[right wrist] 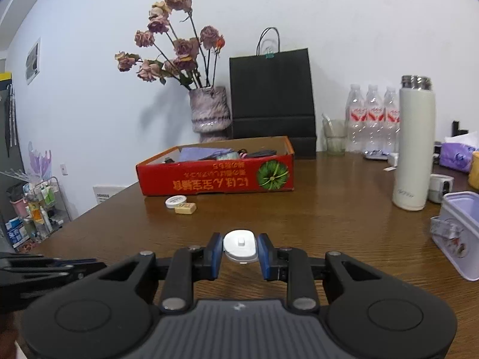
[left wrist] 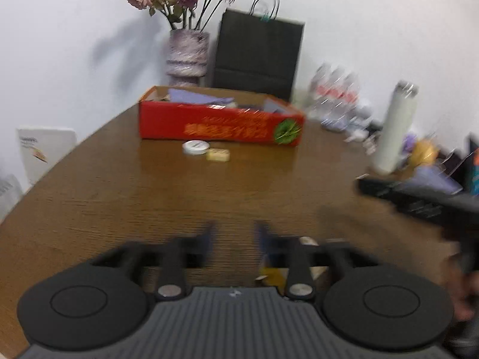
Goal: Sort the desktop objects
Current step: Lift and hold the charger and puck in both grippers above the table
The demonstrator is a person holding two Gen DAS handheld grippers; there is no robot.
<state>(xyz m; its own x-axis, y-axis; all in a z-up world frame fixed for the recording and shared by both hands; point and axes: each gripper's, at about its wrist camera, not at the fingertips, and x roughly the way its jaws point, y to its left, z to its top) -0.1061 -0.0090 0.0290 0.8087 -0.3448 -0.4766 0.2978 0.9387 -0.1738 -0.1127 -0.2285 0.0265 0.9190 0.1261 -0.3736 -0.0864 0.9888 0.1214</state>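
An open red cardboard box (left wrist: 221, 124) (right wrist: 215, 176) holding several small items stands in the middle of the brown table (left wrist: 119, 185). In front of it lie a round white tin (left wrist: 195, 147) (right wrist: 176, 201) and a small yellow block (left wrist: 218, 154) (right wrist: 185, 208). My right gripper (right wrist: 241, 251) is shut on a white oval object (right wrist: 240, 243) just above the tabletop. My left gripper (left wrist: 235, 234) is blurred and open, with only bare table between its fingers. A yellowish scrap (left wrist: 269, 275) shows under its right linkage. Each gripper appears at the edge of the other's view.
At the back stand a vase of dried roses (right wrist: 209, 110), a black paper bag (right wrist: 272, 98), water bottles (right wrist: 372, 116) and a glass (right wrist: 334, 137). A tall white flask (right wrist: 414, 146) and a lilac tin (right wrist: 458, 233) stand at the right.
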